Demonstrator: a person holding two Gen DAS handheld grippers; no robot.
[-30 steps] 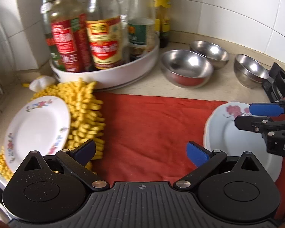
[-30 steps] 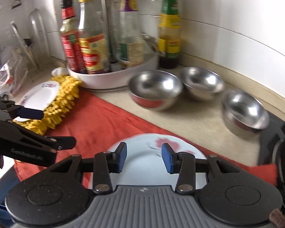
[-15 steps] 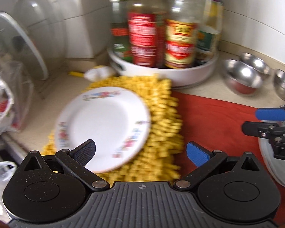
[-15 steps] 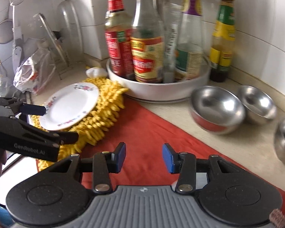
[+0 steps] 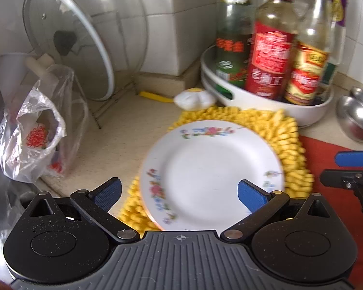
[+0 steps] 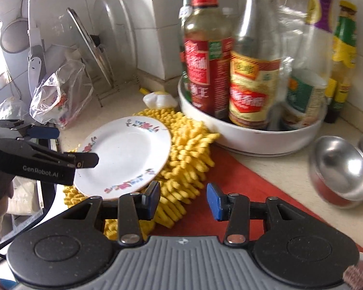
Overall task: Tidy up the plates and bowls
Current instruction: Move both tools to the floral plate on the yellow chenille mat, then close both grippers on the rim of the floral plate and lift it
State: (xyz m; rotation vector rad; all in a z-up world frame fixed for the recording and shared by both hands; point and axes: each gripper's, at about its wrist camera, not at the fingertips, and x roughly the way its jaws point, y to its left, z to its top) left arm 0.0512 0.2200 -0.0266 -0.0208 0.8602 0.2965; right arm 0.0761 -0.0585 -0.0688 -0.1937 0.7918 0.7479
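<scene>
Floral plate (image 5: 213,171) (on yellow mat (image 5: 288,140)) lies beneath the left hand-held gripper (image 5: 179,194), jaws wide apart, empty.

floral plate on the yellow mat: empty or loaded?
Empty. The plate lies flat on the yellow mat; its white centre is bare in both views. Nothing is stacked on it.

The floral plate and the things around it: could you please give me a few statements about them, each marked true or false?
1. The floral plate lies on a yellow chenille mat. True.
2. The left gripper is clamped on the plate's rim. False: its jaws stand wide open, gripping nothing.
3. The sauce bottles stand in a white round tray. True.
4. The right gripper holds a steel bowl. False: it is empty; the bowl sits on the counter.
</scene>
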